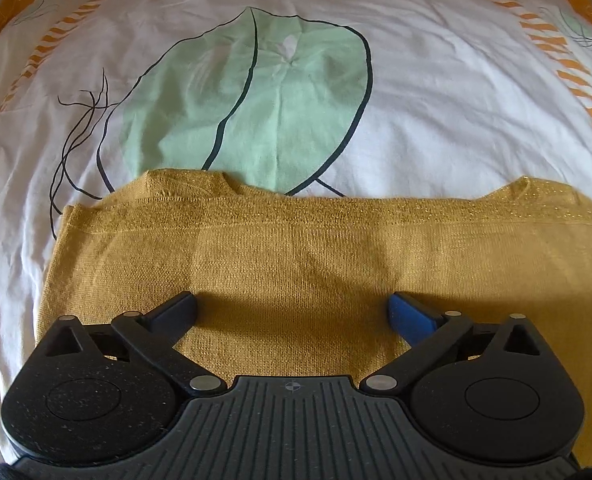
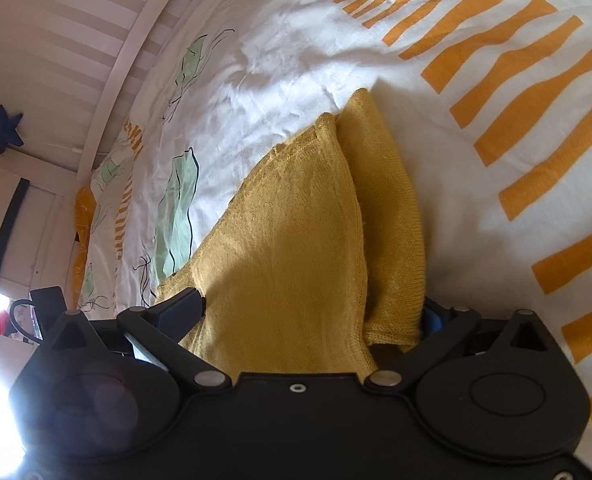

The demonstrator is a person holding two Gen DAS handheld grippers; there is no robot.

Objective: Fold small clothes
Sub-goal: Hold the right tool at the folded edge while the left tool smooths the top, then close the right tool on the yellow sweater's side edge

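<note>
A mustard-yellow knitted garment (image 1: 296, 248) is lying folded on the bed, spread over a white bedsheet (image 1: 436, 92) printed with a big green leaf (image 1: 255, 96) and orange stripes (image 2: 508, 92); the left gripper (image 1: 291, 314) is hanging just above the near part of the knit, pointing steeply down, its jaws standing wide apart and released, with nothing but flat fabric showing in the gap between the blue pads; seen from the right wrist camera, the same garment (image 2: 296, 240) is running away from the camera in two overlapping layers, a narrower fold lying alongside the broader one; the right gripper (image 2: 312, 312) is sitting at the near end of the cloth with its jaws spread, the knit filling the space between them and draping over one finger, so I cannot tell whether it is gripping or merely resting there; a white slatted bed frame (image 2: 107, 64) is curving along the far edge of the mattress, and a blue star (image 2: 5, 128) is hanging on the wall beyond
</note>
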